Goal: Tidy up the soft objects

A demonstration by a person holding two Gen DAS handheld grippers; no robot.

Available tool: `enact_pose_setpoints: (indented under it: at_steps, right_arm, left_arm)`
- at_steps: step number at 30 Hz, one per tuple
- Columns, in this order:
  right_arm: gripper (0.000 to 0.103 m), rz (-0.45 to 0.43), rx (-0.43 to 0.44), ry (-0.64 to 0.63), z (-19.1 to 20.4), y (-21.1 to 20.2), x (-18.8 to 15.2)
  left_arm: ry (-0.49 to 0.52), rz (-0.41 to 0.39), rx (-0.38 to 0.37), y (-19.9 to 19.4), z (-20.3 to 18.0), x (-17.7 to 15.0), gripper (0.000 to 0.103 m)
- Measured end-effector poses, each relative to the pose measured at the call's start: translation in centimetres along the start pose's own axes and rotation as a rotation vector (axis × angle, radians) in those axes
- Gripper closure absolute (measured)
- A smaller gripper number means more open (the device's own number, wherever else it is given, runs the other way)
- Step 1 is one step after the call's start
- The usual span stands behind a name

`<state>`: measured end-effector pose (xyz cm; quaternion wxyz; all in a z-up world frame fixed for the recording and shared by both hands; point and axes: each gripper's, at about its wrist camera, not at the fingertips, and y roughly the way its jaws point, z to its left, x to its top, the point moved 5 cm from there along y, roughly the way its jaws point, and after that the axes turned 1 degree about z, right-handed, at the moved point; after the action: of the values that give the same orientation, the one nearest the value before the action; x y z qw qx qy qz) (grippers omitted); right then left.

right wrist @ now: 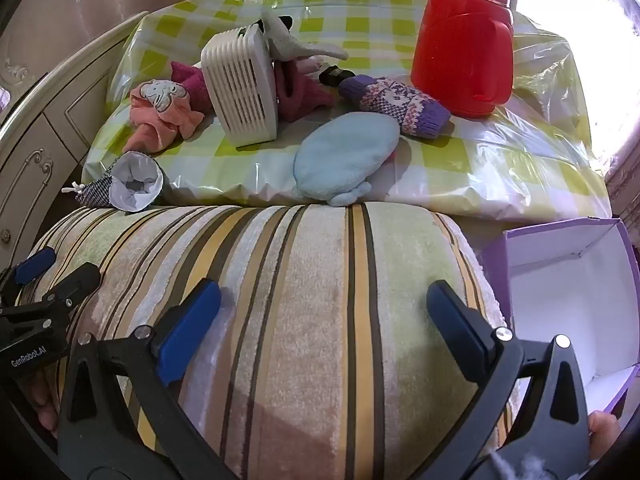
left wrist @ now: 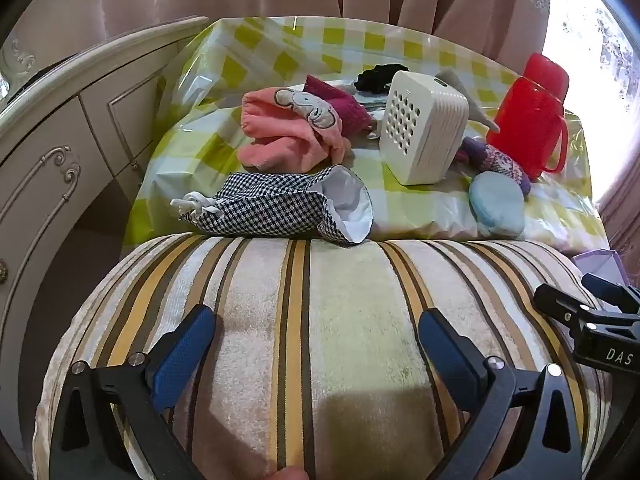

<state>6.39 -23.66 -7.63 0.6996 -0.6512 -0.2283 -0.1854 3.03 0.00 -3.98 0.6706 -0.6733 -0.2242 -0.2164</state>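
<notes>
Soft items lie on a table with a yellow-checked cloth (left wrist: 224, 64): a pink cloth with an elephant patch (left wrist: 292, 128) (right wrist: 164, 112), a magenta sock (left wrist: 340, 104), a checked drawstring pouch (left wrist: 276, 208) (right wrist: 128, 188) at the near edge, a light blue mitten (left wrist: 496, 204) (right wrist: 344, 156) and a purple patterned mitten (left wrist: 496, 160) (right wrist: 396, 104). My left gripper (left wrist: 316, 328) and right gripper (right wrist: 324, 304) are both open and empty, held over a striped cushion (left wrist: 320, 320) (right wrist: 304, 300) short of the table.
A white perforated box (left wrist: 420, 132) (right wrist: 244, 88) and a red lidded jug (left wrist: 528, 120) (right wrist: 464, 48) stand on the table. An open purple box (right wrist: 568, 292) sits right of the cushion. A cream cabinet (left wrist: 60, 152) stands left. Curtains hang behind.
</notes>
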Motion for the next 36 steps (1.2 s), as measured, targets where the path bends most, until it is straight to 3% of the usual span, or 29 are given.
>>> enact_pose_setpoints:
  at_steps: [9, 36]
  right_arm:
    - [0.000, 0.004, -0.008, -0.005, 0.6, 0.2, 0.2]
    - [0.000, -0.029, 0.008, 0.006, 0.1, -0.1, 0.3]
  left_arm:
    - [-0.029, -0.004, -0.041, -0.1, 0.4, 0.3, 0.000]
    - [-0.042, -0.004, -0.015, 0.3, 0.0, 0.1, 0.000]
